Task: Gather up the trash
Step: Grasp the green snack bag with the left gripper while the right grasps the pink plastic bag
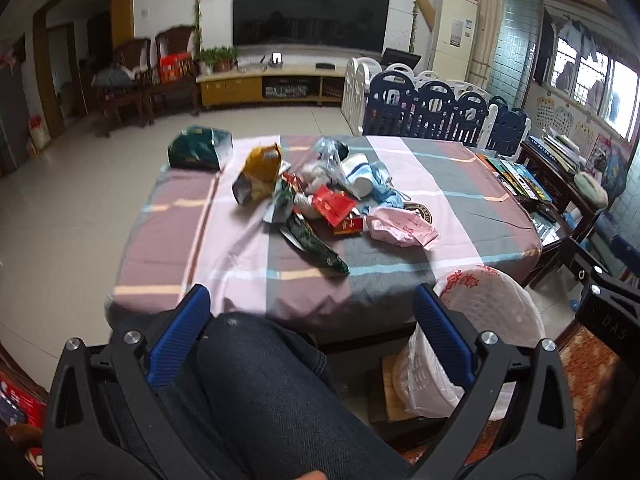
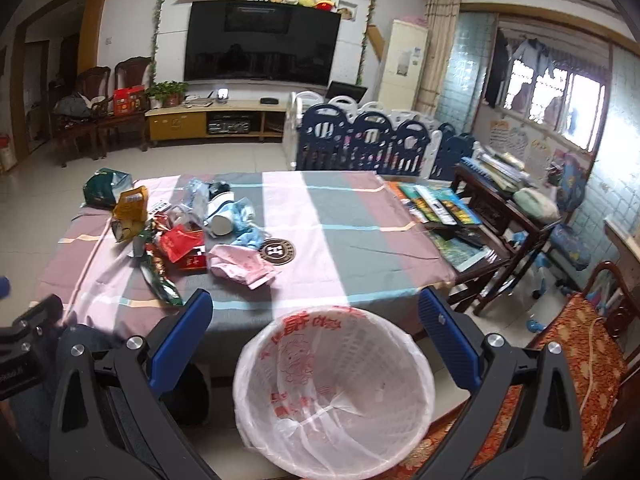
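A desk (image 2: 360,240) under a striped cloth fills the middle of both views. At its near edge, toward six o'clock in the right wrist view, stands a white bin (image 2: 334,392) lined with a bag. The trash heap (image 2: 180,236) lies at ten o'clock on the cloth. Left gripper (image 1: 310,300) and right gripper (image 2: 316,304) fingers spread wide, holding nothing.

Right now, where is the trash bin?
The trash bin sits on the floor at the table's near edge, between the right hand-held gripper's open fingers in its view.
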A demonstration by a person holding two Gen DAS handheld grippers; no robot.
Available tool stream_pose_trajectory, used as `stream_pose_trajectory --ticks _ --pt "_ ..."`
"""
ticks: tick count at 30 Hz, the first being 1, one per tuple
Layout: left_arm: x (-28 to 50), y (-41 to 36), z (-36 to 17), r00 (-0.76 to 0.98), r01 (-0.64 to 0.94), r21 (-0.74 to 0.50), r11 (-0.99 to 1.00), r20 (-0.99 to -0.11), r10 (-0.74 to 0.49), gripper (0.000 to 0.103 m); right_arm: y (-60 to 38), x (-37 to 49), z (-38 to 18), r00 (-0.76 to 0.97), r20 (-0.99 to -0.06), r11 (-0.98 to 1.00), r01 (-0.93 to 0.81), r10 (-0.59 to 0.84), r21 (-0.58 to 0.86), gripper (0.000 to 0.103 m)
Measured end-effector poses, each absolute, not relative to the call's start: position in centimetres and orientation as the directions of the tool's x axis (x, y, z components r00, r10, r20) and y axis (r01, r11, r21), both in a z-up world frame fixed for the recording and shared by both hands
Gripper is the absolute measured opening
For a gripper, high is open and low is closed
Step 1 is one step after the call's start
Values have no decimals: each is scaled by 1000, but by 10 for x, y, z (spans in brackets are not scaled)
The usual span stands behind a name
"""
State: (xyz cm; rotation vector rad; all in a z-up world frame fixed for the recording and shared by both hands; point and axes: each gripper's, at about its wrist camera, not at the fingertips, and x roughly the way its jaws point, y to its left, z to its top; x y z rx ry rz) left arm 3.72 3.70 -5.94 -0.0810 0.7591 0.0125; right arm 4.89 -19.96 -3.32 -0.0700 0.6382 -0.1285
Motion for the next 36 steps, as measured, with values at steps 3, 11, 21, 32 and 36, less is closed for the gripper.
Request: stream_pose_trajectory --ticks 3,11,21,32,36 --pt "47 45 -74 701 -35 -105 994 -711 -51 99 -198 62 -43 783 -606 990 119 -143 -79 100" --pt "71 76 -113 658 -98 -196 976 -748 -85 75 -186 109 -81 798 -597 994 107 -86 0 100" --pt "125 137 -141 642 -294 -304 906 -765 -48 85 -154 188 -124 711 -701 997 -3 -54 -79 100" --pt "219 106 -186 531 -279 -305 910 -839 -118 89 -154 274 -196 580 -813 986 -98 -55 -136 98" --pt "245 80 -208 477 -239 -304 922 -864 -161 89 -160 287 -217 519 -855 987 -122 -23 -101 72"
